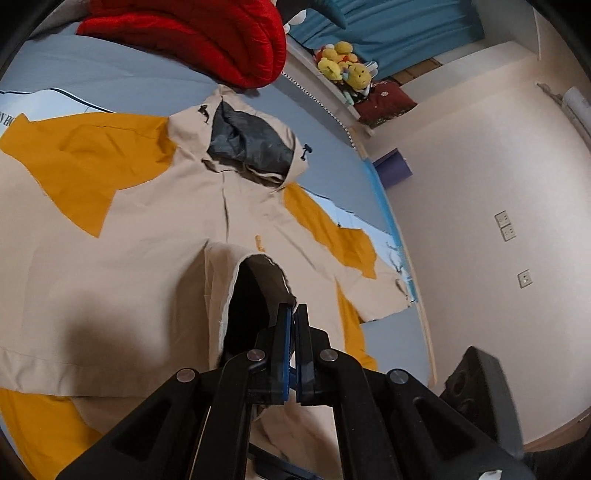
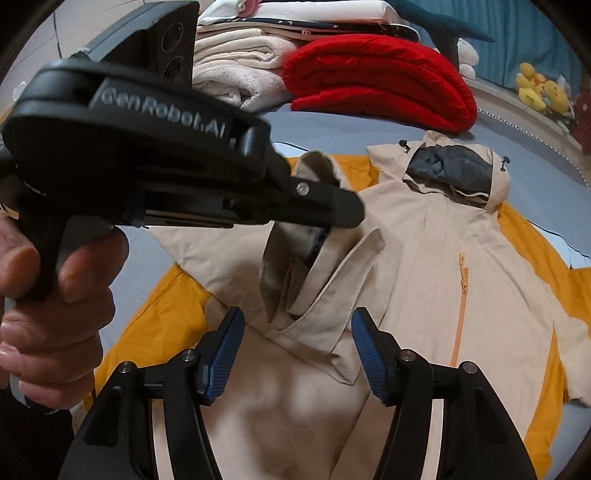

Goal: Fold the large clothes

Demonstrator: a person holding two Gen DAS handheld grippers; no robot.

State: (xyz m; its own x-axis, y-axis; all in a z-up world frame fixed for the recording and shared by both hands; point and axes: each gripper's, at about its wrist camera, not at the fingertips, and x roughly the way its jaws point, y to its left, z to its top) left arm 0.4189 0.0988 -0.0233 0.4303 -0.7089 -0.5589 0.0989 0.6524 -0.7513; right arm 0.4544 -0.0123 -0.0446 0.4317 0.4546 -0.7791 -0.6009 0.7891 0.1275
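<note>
Your left tongs pinch the cuff thinly; right tongs stand spread, empty — the jacket sleeve may slip free

Soft even indoor light, my shadow blobs on the jacket, heavy fisheye bend, my left gripper blurry up close.

A bedroom in a home

The bed with its blue-grey sheet carries folded blankets at its head; beside it, plush toys sit before teal curtains.
</note>
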